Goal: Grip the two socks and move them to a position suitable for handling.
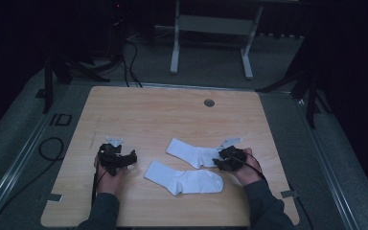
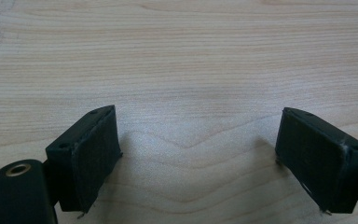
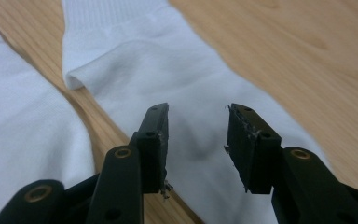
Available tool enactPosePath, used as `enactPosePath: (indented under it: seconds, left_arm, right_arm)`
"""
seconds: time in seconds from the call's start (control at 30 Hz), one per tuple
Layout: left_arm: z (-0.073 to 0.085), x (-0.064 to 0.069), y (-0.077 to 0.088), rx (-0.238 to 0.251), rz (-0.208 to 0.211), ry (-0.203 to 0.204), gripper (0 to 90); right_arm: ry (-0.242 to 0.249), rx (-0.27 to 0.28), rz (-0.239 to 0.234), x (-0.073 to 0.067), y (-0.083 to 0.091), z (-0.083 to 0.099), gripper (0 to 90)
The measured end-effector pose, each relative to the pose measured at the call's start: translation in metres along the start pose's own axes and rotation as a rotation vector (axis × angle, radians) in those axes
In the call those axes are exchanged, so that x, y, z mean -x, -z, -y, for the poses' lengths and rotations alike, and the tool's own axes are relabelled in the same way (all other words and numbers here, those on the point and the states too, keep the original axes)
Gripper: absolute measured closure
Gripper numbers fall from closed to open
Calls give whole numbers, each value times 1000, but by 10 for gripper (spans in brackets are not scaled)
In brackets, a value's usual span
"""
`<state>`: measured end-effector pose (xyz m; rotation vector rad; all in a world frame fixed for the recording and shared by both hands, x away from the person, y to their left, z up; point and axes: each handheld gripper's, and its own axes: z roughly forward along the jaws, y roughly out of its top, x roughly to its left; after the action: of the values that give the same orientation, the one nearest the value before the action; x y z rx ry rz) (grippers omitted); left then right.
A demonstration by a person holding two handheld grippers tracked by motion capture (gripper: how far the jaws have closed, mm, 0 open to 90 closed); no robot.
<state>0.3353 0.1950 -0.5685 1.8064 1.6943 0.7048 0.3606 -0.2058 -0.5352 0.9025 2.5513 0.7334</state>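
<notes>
1. A wooden table (image 1: 172,110) holds two white socks lying flat near its front middle.
2. The far sock (image 1: 194,153) runs from the middle toward the right; the near sock (image 1: 184,179) lies just in front of it, a strip of bare wood between them.
3. The right gripper (image 3: 197,140) hovers over the far sock's right end, its jaws partly open with sock fabric under the gap and nothing clamped.
4. The left gripper (image 2: 198,154) sits left of the socks, well apart from them, jaws spread wide over bare wood.
5. A hand (image 1: 110,179) holds each gripper from the table's front edge.
</notes>
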Motion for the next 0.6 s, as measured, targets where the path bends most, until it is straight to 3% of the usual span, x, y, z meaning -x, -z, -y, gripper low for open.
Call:
enactPosePath:
  seconds: [0.07,0.43,0.6]
  left_arm:
    - [0,0,0,1,0,0,134]
    - [0,0,0,1,1,-1,133]
    - [0,0,0,1,1,0,133]
  right_arm:
    - [-1,-25,-7,-1,-7,-1,569]
    - [3,-10,-64,-16,-11,-4,532]
    - [-36,6,-88,-14,-10,0,519]
